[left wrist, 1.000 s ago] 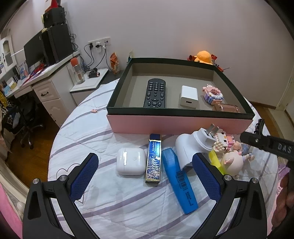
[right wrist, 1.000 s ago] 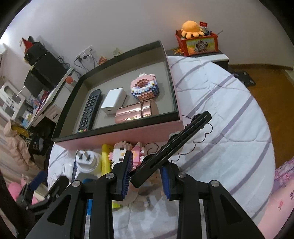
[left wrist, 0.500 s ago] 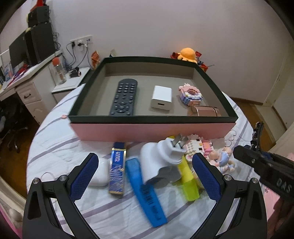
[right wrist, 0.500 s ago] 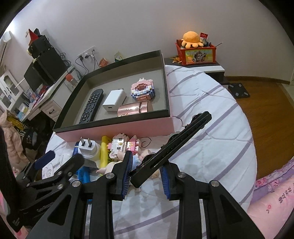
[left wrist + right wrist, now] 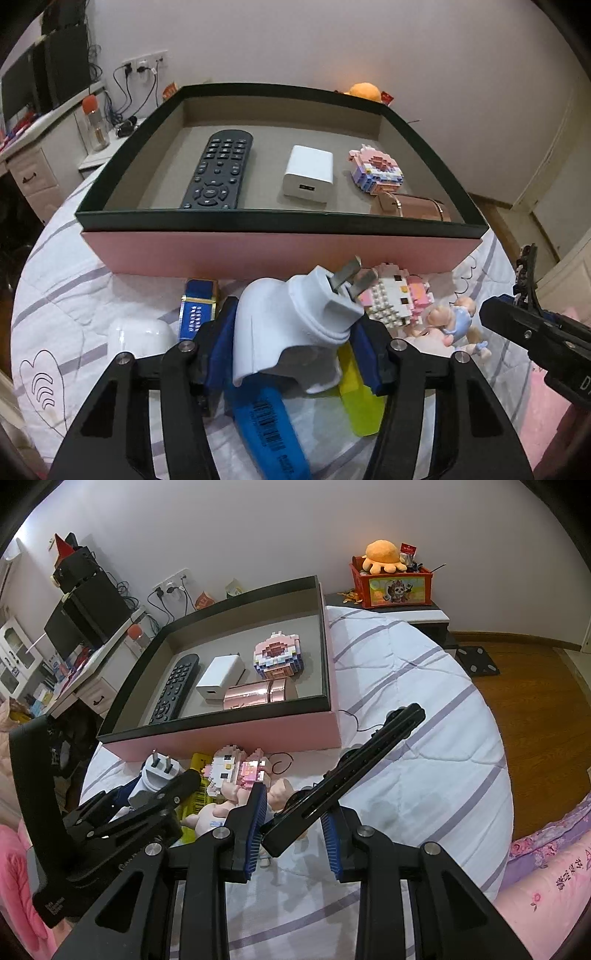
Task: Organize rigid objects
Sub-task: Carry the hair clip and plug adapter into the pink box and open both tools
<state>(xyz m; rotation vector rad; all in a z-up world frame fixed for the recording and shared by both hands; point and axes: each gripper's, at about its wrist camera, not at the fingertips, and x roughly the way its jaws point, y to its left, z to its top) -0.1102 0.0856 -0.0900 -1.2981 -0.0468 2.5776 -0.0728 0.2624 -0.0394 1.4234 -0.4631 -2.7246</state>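
The left gripper (image 5: 295,350) has just been closing, and its blue pads now sit against both sides of the white plug adapter (image 5: 295,325), prongs tilted up and away; under it lie a blue bar (image 5: 273,435) with a barcode, its print too small to read, and a yellow bar (image 5: 364,402); just left of the fingers are a blue-and-gold box (image 5: 195,314) and a white earbud case (image 5: 142,332); right of them, a white-and-pink brick cat (image 5: 395,299) and a baby doll (image 5: 452,325).

The right gripper (image 5: 293,829) is pinched tight on a black bar (image 5: 351,775) that slants up and away to the right; its own arm in the left view shows a "D", the rest cut off.

Beyond both stands one pink box (image 5: 277,254) with a dark rim, holding four things: one remote (image 5: 218,170), one white charger (image 5: 308,175), one brick cupcake (image 5: 375,171), one rose-gold tube (image 5: 413,208).

Further right, a red crate (image 5: 391,585) carries an orange plush (image 5: 384,555).
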